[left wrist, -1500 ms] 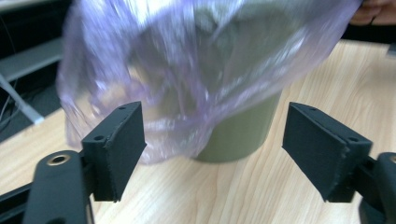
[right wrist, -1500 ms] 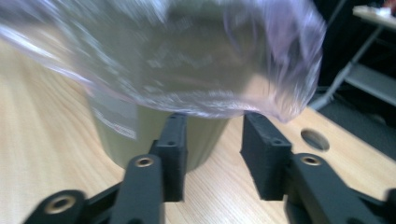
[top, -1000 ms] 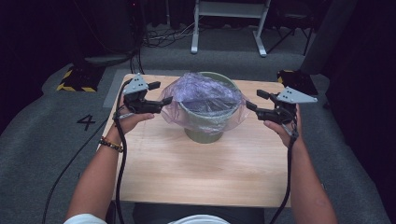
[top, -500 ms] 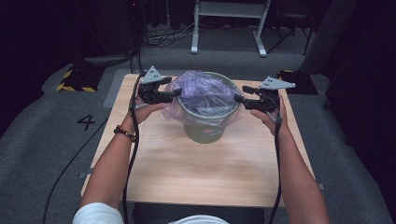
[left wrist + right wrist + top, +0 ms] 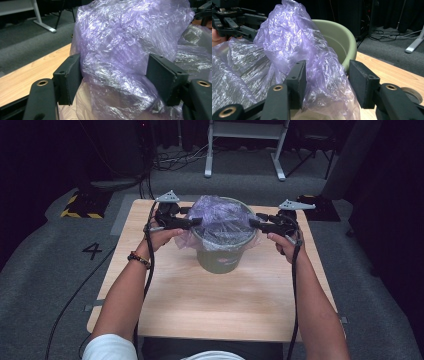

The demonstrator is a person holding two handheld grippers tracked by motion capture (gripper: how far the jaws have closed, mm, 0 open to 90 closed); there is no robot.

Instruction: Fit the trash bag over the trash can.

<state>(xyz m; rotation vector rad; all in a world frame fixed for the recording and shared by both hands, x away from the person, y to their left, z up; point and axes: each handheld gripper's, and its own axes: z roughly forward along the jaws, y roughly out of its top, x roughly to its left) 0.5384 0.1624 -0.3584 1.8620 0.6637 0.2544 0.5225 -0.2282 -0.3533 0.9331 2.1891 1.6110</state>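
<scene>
The left gripper's (image 5: 113, 75) two flat, matte black jaws stand apart with a thick fold of crinkled, translucent purple plastic bag (image 5: 125, 45) bulging between them. The film brushes the inner face of the left-hand pad, and a gap shows before the other one. These jaws have just been opening a little. The right gripper's (image 5: 327, 82) jaws have just been closing, and the same glossy film hangs between them. It lies against one rubbery pad and leaves a gap before the other, so neither pair is pressed tight on it.

In the high view both forearms reach up from the near edge of the pale wood-grain tabletop (image 5: 220, 305), the left gripper (image 5: 195, 221) and right gripper (image 5: 254, 223) meeting the bag from opposite sides at rim height. The bag lines a round, smooth olive-green plastic bucket (image 5: 220, 260) that stands upright toward the far middle of the table. Its wrinkled film spills over the rim and heaps up above the mouth.

Beyond the table lie grey carpet (image 5: 45, 270), loose cables and white metal frame legs (image 5: 245, 150).
</scene>
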